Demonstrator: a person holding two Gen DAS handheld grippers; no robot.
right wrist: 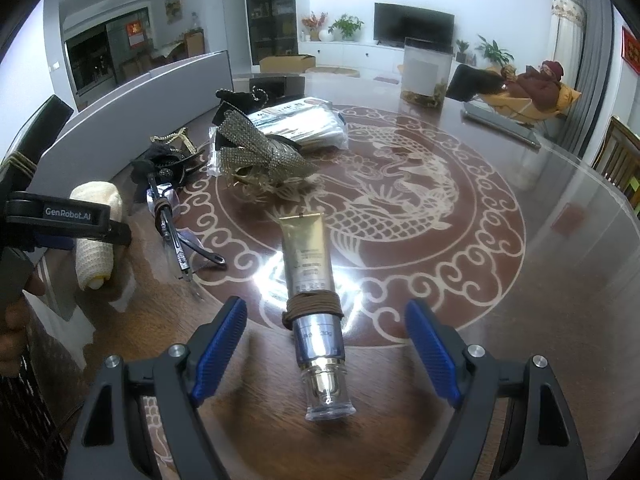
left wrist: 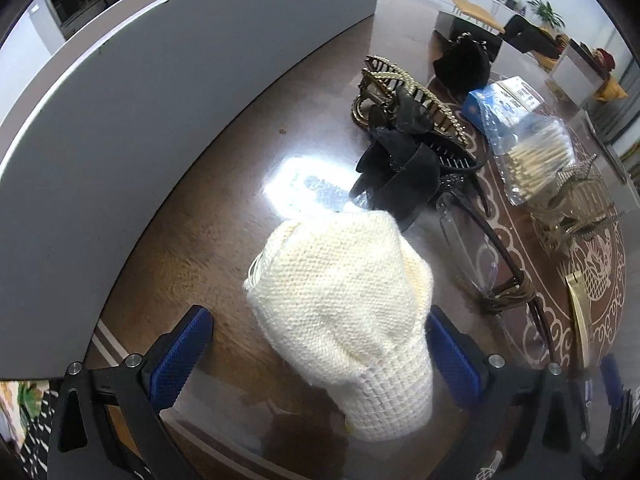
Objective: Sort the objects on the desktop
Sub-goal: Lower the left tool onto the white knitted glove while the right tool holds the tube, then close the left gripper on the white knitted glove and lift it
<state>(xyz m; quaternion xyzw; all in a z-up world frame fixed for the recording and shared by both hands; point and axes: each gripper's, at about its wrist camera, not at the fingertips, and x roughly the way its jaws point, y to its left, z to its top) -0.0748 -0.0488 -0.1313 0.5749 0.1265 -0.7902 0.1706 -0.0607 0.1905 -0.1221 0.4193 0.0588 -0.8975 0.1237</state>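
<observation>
Knitted items: one cream roll (left wrist: 340, 320)
Tubes: one gold (right wrist: 310, 276)
Left gripper (left wrist: 316, 364): jaws spread around the roll
Right gripper (right wrist: 326, 356): jaws spread, astride the tube
Surface (right wrist: 520, 280): one

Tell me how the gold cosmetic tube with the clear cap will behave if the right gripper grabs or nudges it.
The gold cosmetic tube lies flat on the glossy glass tabletop, so it would probably slide easily. Its round silver collar and clear cap suggest it could roll sideways if nudged. The flattened gold end probably gives under squeezing, while the collar looks stiffer; the open right gripper straddles that part.
</observation>
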